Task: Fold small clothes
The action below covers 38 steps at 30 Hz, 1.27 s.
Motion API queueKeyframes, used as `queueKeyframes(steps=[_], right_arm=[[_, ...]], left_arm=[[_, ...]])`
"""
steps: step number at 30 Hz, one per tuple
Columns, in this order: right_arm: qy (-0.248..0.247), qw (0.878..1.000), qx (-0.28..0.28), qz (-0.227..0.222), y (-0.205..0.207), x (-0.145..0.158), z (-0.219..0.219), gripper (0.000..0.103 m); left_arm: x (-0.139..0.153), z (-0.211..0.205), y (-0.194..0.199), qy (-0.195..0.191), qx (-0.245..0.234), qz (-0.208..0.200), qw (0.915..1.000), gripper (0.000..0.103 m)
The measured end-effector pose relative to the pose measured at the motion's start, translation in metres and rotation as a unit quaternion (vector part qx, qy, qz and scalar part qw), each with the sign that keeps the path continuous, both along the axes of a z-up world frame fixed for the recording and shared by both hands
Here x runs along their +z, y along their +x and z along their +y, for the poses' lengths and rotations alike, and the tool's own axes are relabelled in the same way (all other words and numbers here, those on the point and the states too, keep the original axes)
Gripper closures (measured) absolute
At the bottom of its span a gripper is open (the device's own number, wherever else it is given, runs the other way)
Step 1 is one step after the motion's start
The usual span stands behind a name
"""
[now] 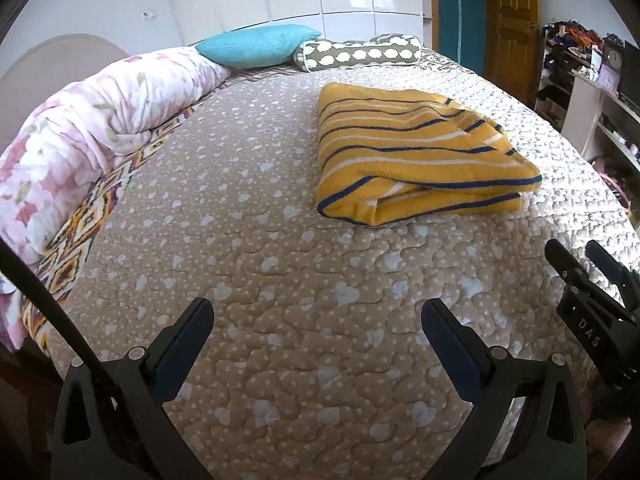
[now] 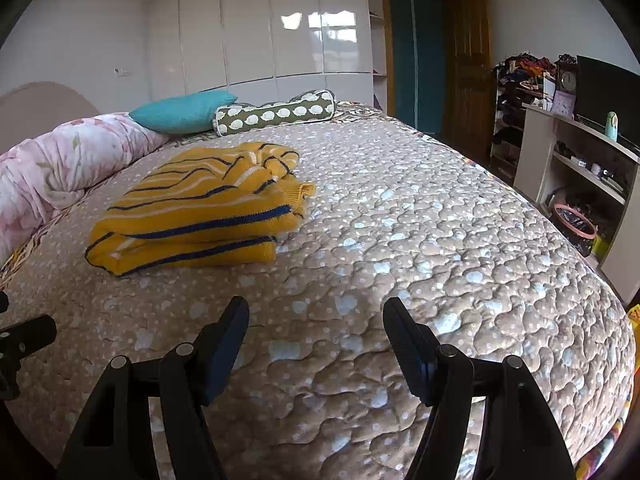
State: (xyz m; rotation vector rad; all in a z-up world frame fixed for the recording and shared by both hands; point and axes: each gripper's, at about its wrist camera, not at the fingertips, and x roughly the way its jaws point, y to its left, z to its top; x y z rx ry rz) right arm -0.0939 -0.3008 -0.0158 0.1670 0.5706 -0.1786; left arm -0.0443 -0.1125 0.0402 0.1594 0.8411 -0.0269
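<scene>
Item: mustard-yellow knitted garment with navy and white stripes (image 1: 416, 152), folded into a thick, roughly rectangular bundle. Location: lying flat on the beige quilted bedspread with pale heart shapes (image 1: 248, 288), toward the middle of the bed, short of the pillows. Its folded edge faces the near side. Its long axis, following the stripes, appears to run left to right across the bed.

Relation to tools: the bundle lies ahead of both grippers and well apart from each. From the left gripper (image 1: 316, 328) it sits forward and to the right; from the right gripper (image 2: 316, 332) it sits forward and to the left (image 2: 196, 212). It therefore lies between the two lines of approach. Which hand is nearer cannot be told.

Tool state: both grippers have fingers spread apart with only bedspread between them; nothing is gripped.

Writing: the letters "DAS" on the right gripper's black body (image 1: 588, 332), seen from the left wrist. No label is readable on the garment.
</scene>
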Motion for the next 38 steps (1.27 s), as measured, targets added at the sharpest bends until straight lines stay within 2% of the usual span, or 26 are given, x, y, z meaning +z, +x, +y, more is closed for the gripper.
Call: queueKeyframes(steps=[5, 15, 21, 38], right_arm=[[0.004, 1.0, -0.009, -0.002, 0.0, -0.001, -0.003, 0.029], [-0.015, 1.0, -0.014, 0.002, 0.003, -0.006, 0.003, 0.029], [-0.013, 1.0, -0.014, 0.004, 0.001, -0.007, 0.004, 0.029], [-0.017, 1.0, -0.014, 0.005, 0.0, -0.007, 0.004, 0.029]], left_arm=[[-0.001, 0.002, -0.001, 0.018, 0.007, -0.006, 0.9998, 0.0], [-0.014, 0.011, 0.003, 0.025, 0.021, 0.021, 0.9993, 0.0], [-0.017, 0.006, 0.003, 0.036, 0.013, 0.025, 0.9989, 0.0], [-0.018, 0.007, 0.005, 0.023, 0.006, 0.034, 0.9991, 0.0]])
